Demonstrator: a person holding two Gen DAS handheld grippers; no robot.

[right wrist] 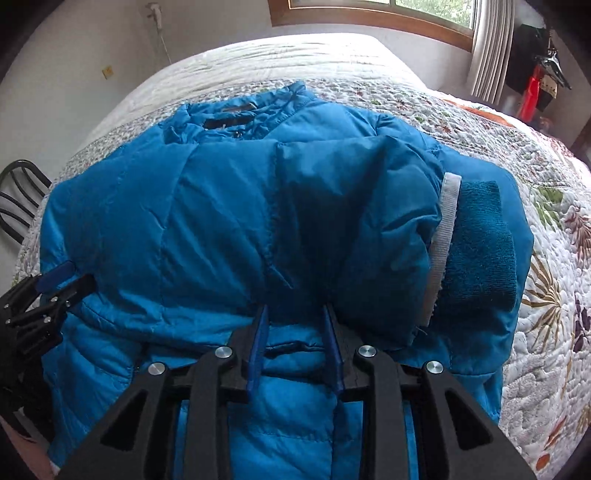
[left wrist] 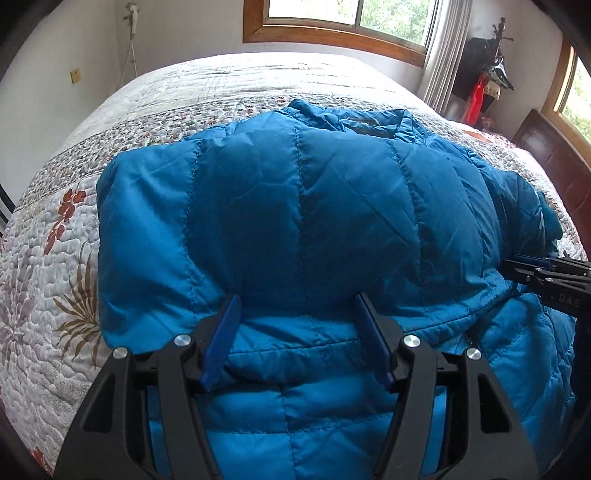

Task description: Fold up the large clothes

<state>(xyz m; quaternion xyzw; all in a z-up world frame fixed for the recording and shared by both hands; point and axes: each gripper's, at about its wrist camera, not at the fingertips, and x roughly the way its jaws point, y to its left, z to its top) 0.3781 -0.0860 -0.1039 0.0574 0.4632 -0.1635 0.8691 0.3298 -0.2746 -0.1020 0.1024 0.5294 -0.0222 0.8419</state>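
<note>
- Left gripper (left wrist: 295,301): jaws wide, holding nothing; the 2 blue fingers (left wrist: 221,339) straddle the near edge of a folded-over panel of the jacket (left wrist: 295,206), their tips touching or just short of the fabric, I cannot tell which
- Right gripper (right wrist: 293,310): jaws narrower but parted, nothing pinched between them; the tips sit at the near edge of the folded sleeve (right wrist: 354,229), just left of its knit cuff (right wrist: 476,243) and white cuff band (right wrist: 443,236)
- The jacket lies straight ahead of both sets of jaws on the quilted bed (left wrist: 62,258); collar (right wrist: 236,110) at the far end toward the window (left wrist: 347,18), hem end under and behind the grippers; its long axis runs away from the jaws, roughly in line with the fingers
- The folded edge both grippers face runs crosswise, left to right, so the 2 meet it side by side; the left one is nearer the jacket's left side, the right one nearer the cuff side
- Judgement: both sides look folded in already, so the next move probably turns on that crosswise edge; each gripper would close on fabric directly ahead and carry it along the long axis
- Risk, as a guess: puffy slick fabric may slip from a shallow bite; the sleeve could slide off the stack
</note>
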